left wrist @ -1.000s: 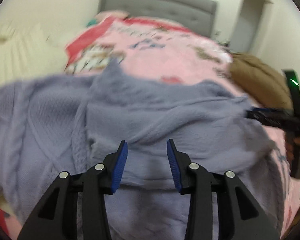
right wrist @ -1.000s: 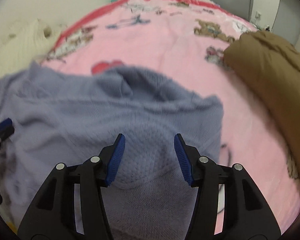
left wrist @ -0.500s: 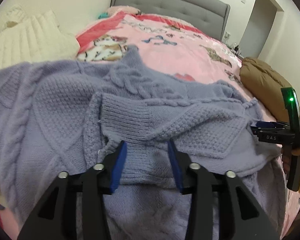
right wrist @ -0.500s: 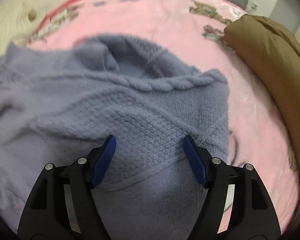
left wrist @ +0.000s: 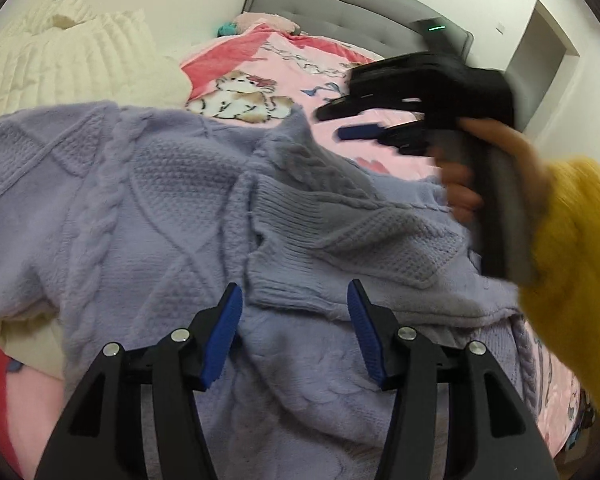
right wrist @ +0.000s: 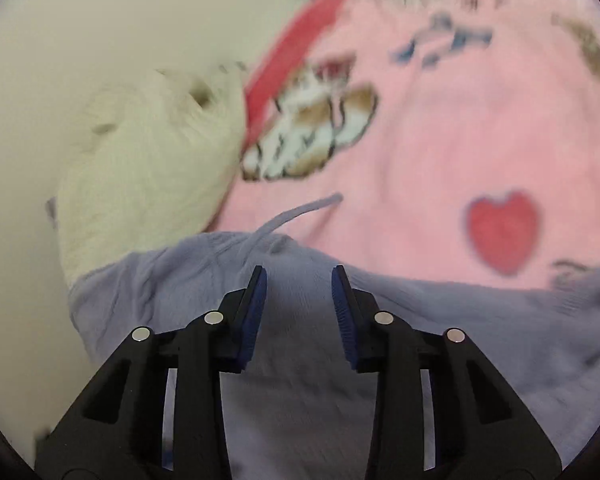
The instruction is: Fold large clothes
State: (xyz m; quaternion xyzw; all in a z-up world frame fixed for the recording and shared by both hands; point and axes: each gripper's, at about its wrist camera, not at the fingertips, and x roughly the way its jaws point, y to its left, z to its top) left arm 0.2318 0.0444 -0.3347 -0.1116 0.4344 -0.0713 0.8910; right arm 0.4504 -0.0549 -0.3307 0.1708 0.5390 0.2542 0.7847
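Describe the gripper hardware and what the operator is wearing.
Both grippers, left gripper and right gripper, are matte black plastic linkages with silver pivot pins and ribbed blue pads. From the left wrist view, the right unit has a black body with a green indicator light. The hand holding it shows a fuzzy mustard-yellow sleeve.

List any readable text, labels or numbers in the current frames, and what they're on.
None readable.
Pink blanket: faint script-like marks near the cartoon cat print, too blurred to read.
Right hand-held gripper: motion-blurred in the left wrist view, no label legible.
Lavender sweater: no visible text or tag.
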